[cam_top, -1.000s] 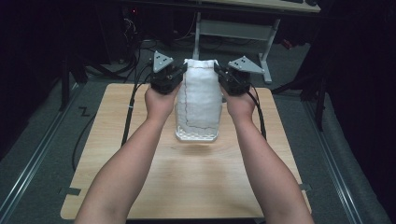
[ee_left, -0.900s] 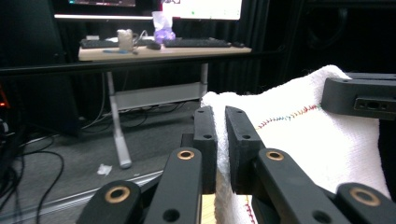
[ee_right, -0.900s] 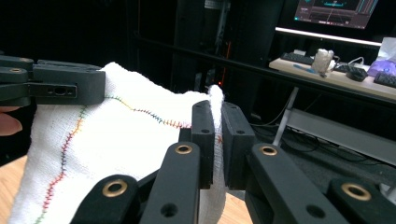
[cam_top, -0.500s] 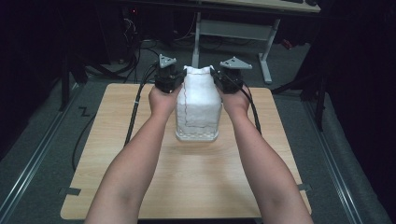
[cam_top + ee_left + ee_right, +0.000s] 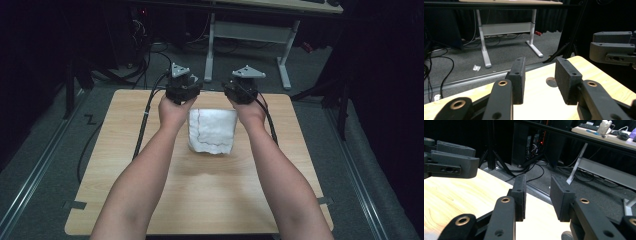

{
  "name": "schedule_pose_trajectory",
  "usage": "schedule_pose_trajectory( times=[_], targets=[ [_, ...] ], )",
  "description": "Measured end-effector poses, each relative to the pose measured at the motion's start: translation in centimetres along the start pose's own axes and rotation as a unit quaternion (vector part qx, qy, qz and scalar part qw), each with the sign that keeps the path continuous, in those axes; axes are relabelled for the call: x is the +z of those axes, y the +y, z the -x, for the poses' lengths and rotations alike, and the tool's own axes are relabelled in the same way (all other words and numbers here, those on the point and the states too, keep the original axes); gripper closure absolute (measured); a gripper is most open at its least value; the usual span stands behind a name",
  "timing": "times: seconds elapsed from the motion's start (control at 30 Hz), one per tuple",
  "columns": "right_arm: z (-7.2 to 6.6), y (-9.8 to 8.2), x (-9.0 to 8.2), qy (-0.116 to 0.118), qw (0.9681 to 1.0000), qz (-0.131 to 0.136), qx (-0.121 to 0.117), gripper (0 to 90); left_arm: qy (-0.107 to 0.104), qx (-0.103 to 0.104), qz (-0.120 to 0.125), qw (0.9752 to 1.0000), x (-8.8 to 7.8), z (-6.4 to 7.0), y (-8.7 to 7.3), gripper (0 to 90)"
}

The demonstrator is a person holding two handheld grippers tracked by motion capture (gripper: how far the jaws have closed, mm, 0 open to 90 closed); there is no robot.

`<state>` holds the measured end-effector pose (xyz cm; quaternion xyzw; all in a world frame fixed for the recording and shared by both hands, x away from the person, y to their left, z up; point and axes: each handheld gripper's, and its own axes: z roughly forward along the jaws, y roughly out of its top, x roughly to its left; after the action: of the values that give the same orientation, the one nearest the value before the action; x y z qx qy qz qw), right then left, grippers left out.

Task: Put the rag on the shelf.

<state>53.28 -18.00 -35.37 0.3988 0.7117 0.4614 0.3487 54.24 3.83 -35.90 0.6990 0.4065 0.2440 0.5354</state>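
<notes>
A white cloth (image 5: 212,131) with a dark stitched line lies folded in a rough square on the wooden table (image 5: 125,165), between the person's two wrists. My left gripper (image 5: 183,89) hovers just beyond the cloth's far left corner. In the left gripper view that gripper (image 5: 540,80) is open, with only bare tabletop between its pads. My right gripper (image 5: 242,90) hovers past the far right corner. In the right gripper view it (image 5: 537,195) is open and holds nothing. Each gripper view shows the other gripper off to one side: the right gripper (image 5: 614,48) and the left gripper (image 5: 449,162).
Black cables (image 5: 145,120) trail from the grippers over the table's far left part and down to the floor. Beyond the far edge stands a desk on white legs (image 5: 210,45), with more cables on the grey floor. A round mark (image 5: 552,81) sits on the tabletop.
The cloth was stretched up between both grippers, which held its far corners. Both have let go and moved apart, and the cloth has dropped into a shorter folded square.
</notes>
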Motion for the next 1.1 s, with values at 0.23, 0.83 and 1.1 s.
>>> schedule_pose_trajectory(
  times=[0.23, 0.83, 1.1],
  targets=[
    [-0.4, 0.0, -0.6, 0.004, 1.0000, 0.005, 0.002, 61.6, 0.013, 0.010, 0.014, 0.9998, -1.2, 0.3, 0.3, 54.9],
    [-2.1, -1.8, -4.5, 0.023, 0.9996, 0.009, -0.016, 53.4, -0.023, 0.038, 0.027, 0.9987, -5.4, 1.7, -1.2, 46.7],
    [-2.5, -2.5, -7.0, 0.033, 0.9989, 0.015, -0.030, 48.6, -0.035, 0.059, 0.035, 0.9970, -8.6, 2.3, -2.1, 41.6]
  ],
)
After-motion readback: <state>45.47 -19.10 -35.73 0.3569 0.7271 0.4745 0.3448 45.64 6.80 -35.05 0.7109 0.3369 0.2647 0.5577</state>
